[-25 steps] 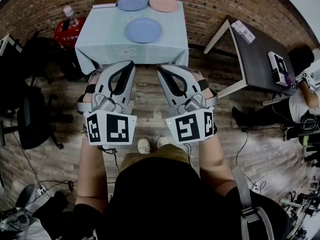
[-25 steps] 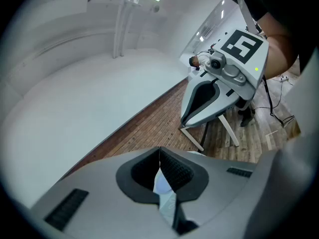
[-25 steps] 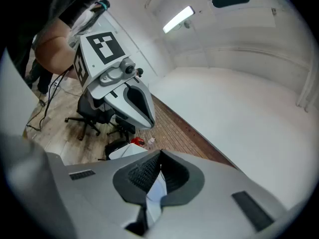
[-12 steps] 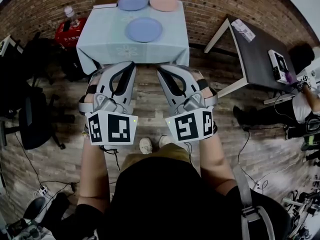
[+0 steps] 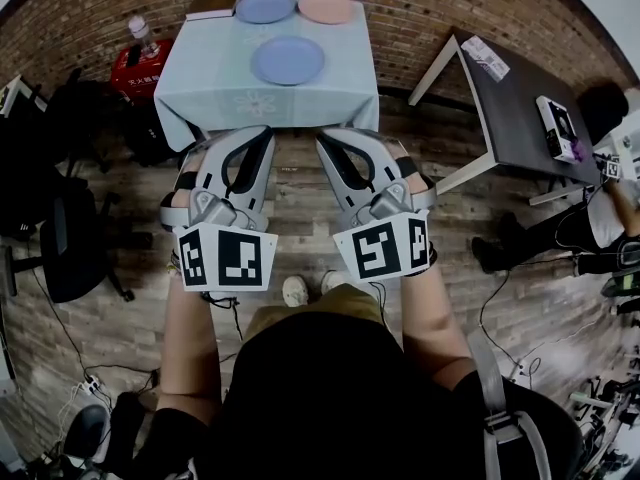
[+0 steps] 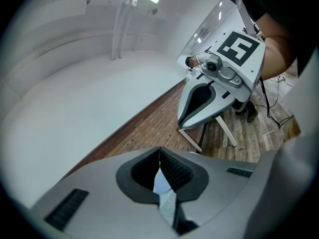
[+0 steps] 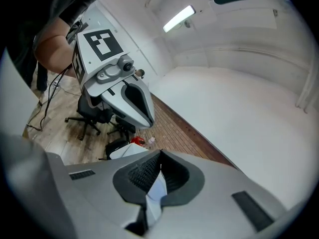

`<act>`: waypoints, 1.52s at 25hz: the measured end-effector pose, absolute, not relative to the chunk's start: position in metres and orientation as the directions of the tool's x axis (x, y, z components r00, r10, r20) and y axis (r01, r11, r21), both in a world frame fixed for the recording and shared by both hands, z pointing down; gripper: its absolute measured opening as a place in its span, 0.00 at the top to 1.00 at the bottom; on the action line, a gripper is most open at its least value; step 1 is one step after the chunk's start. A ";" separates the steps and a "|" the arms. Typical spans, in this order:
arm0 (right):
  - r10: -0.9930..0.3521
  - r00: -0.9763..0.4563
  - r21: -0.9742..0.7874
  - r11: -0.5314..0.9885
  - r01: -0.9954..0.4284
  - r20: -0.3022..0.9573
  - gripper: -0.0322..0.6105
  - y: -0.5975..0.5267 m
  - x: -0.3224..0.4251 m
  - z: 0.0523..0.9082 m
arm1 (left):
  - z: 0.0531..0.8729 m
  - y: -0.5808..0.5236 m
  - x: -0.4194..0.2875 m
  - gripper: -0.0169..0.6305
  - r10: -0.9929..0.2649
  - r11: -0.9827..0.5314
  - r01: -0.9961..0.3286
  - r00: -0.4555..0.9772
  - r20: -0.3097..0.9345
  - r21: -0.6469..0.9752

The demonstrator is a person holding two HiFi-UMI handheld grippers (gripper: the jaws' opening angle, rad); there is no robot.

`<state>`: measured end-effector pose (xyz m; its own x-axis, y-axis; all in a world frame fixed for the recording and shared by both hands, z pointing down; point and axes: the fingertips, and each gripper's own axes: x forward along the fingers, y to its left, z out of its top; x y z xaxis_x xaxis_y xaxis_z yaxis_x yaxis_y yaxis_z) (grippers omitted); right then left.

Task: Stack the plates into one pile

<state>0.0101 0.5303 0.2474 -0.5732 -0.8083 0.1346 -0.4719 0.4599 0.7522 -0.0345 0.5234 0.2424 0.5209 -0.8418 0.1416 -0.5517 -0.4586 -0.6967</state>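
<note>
Three plates lie apart on a table with a light-blue cloth in the head view: a blue plate in the middle, a second blue plate at the far left, and a pink plate at the far right. Short of the table's near edge, my left gripper and right gripper hang side by side over the wooden floor. Both are shut with nothing held. The left gripper shows its pads meeting, and so does the right gripper.
A flat box lies at the table's far left corner. A dark table stands to the right, with a seated person beyond it. A red crate and black office chairs stand at the left. Cables run over the floor.
Both grippers stay shut and hold nearly the same place. The person at the right has shifted a little.
</note>
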 end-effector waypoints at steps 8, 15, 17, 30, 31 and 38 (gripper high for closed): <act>-0.810 -0.570 0.754 0.458 -0.471 0.136 0.89 0.528 0.012 0.245 | 0.241 0.523 -0.034 0.94 -0.839 -0.462 -0.545 0.523 0.146 -0.700; -0.815 -0.560 0.762 0.457 -0.459 0.152 0.89 0.527 0.010 0.251 | 0.251 0.524 -0.040 0.94 -0.838 -0.471 -0.542 0.522 0.161 -0.696; -0.814 -0.560 0.761 0.459 -0.459 0.153 0.89 0.527 0.011 0.252 | 0.251 0.524 -0.041 0.94 -0.838 -0.471 -0.542 0.521 0.160 -0.696; -0.820 -0.553 0.769 0.448 -0.457 0.149 0.89 0.502 0.015 0.256 | 0.254 0.500 -0.038 0.94 -0.839 -0.465 -0.538 0.522 0.155 -0.703; -0.819 -0.555 0.769 0.447 -0.457 0.147 0.89 0.497 0.015 0.256 | 0.254 0.496 -0.037 0.94 -0.838 -0.465 -0.535 0.523 0.155 -0.705; -0.804 -0.580 0.776 0.447 -0.445 0.131 0.89 0.454 0.006 0.257 | 0.260 0.452 -0.038 0.94 -0.846 -0.452 -0.535 0.510 0.154 -0.714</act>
<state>0.0064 0.4536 0.2574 -0.5801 -0.8040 0.1307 -0.4452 0.4473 0.7757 -0.0382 0.4523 0.2600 0.5099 -0.8463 0.1540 -0.5347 -0.4520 -0.7139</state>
